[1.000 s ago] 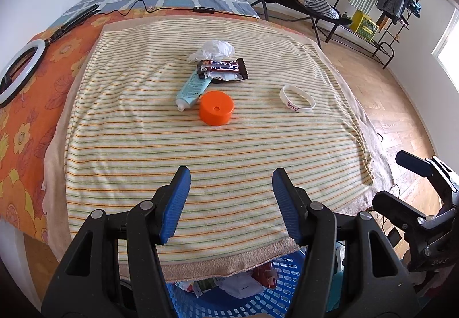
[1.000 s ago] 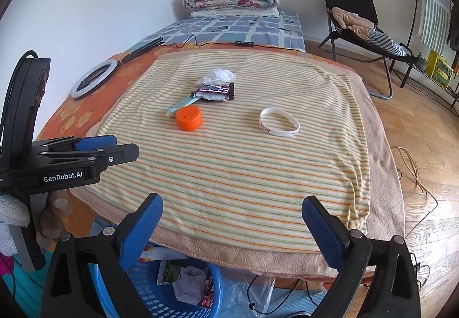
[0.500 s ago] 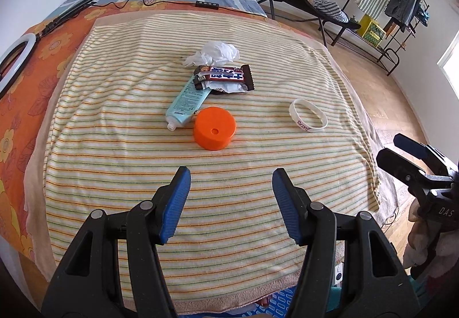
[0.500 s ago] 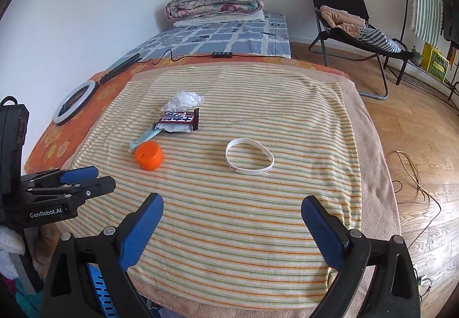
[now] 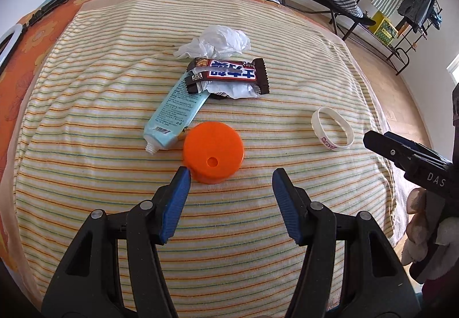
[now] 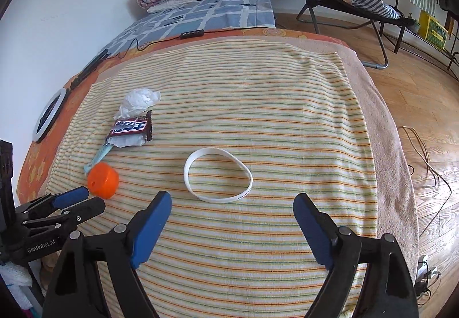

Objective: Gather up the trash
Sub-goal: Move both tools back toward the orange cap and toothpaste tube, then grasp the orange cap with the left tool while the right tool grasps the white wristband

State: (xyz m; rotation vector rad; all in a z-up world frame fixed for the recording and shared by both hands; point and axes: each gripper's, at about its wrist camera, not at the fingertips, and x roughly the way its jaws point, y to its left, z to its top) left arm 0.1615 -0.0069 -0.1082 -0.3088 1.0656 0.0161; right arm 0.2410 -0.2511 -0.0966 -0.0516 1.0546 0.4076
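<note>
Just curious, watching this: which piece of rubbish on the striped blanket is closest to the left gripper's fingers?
The round orange lid, right at the left fingers; tube, wrapper and tissue lie beyond.

- left wrist view looks down close over the orange lid (image 5: 213,152) on the striped towel (image 5: 86,117).
- right wrist view faces the wristband (image 6: 218,174), right of that lid (image 6: 102,180); both share them.
</note>
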